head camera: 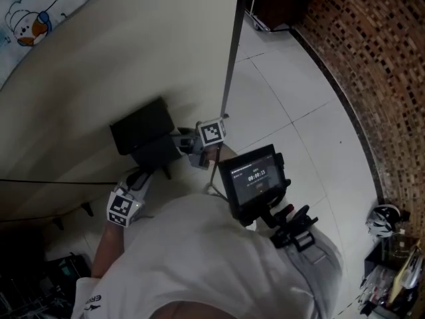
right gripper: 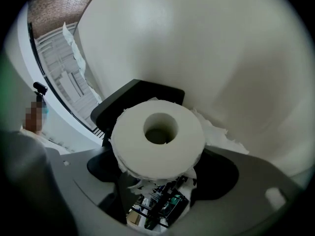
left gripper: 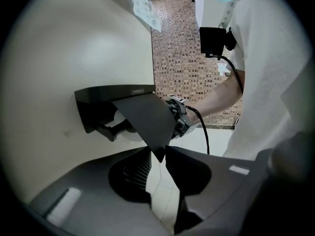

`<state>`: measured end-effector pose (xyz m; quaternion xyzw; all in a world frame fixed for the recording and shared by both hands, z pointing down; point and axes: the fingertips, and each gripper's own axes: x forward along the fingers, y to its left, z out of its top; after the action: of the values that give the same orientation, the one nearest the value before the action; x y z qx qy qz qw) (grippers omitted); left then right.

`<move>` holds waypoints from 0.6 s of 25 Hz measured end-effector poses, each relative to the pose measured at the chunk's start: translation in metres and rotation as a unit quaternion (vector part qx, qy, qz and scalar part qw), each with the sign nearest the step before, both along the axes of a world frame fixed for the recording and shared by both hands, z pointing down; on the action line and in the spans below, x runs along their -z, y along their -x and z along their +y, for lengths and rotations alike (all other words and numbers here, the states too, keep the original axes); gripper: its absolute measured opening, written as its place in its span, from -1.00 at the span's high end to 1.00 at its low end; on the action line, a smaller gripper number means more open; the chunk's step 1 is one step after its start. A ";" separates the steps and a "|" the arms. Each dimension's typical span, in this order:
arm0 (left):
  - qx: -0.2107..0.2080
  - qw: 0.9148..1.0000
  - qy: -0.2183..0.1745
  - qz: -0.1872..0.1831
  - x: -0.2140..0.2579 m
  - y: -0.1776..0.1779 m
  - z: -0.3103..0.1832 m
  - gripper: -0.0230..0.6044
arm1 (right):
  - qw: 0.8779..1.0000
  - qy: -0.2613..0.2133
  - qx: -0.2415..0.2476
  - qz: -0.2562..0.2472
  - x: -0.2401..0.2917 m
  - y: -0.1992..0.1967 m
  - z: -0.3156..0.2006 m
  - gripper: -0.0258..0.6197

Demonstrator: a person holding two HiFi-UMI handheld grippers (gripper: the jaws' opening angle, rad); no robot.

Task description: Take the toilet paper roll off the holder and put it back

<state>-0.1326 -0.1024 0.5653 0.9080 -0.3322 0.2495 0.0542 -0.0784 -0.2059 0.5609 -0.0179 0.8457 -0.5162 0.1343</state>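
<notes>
Toilet paper roll (right gripper: 129,149): 1, clamped across its width between the jaws of the right gripper (right gripper: 160,167), core hole facing that gripper's camera. It is off the holder (right gripper: 147,90) and sits just in front of it, with torn loose paper trailing at its right edge and underneath. The holder is 1 black unit fixed to the cream wall (right gripper: 221,58), which closes off the space right behind it. Its cover flap (left gripper: 147,119) is raised and angled out. The left gripper (left gripper: 160,154) pinches the flap's lower corner between its jaw tips. In the head view, open tiled floor (head camera: 292,92) lies to the right of the holder. 2 grippers meet at the holder, the left one coming up from lower left. The right forearm (left gripper: 216,100) is stretched out from the body toward the wall.
</notes>
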 end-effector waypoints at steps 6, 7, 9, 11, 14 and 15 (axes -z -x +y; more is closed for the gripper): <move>-0.004 1.000 0.004 0.002 0.001 0.000 0.001 0.64 | 0.999 -0.023 0.034 0.002 0.001 0.008 0.004 -0.43; -0.005 1.000 0.005 0.002 0.000 0.001 0.000 0.64 | 0.999 -0.024 0.039 -0.003 0.000 0.010 0.004 -0.43; -0.006 1.000 0.007 0.003 0.000 0.003 -0.002 0.64 | 0.998 -0.033 0.045 -0.004 0.002 0.014 0.003 -0.42; -0.008 1.000 0.008 0.003 -0.001 0.005 -0.005 0.64 | 0.998 -0.041 0.051 -0.003 0.004 0.018 0.002 -0.42; -0.009 1.000 0.007 0.004 0.000 0.005 -0.004 0.64 | 0.997 -0.051 0.062 0.003 0.000 0.021 0.005 -0.42; -0.010 1.000 0.007 0.004 0.000 0.005 -0.003 0.64 | 0.996 -0.052 0.067 0.006 -0.003 0.022 0.006 -0.42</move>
<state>-0.1371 -0.1056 0.5655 0.9117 -0.3214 0.2488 0.0595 -0.1005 -0.1999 0.5640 0.0424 0.8717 -0.4789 0.0952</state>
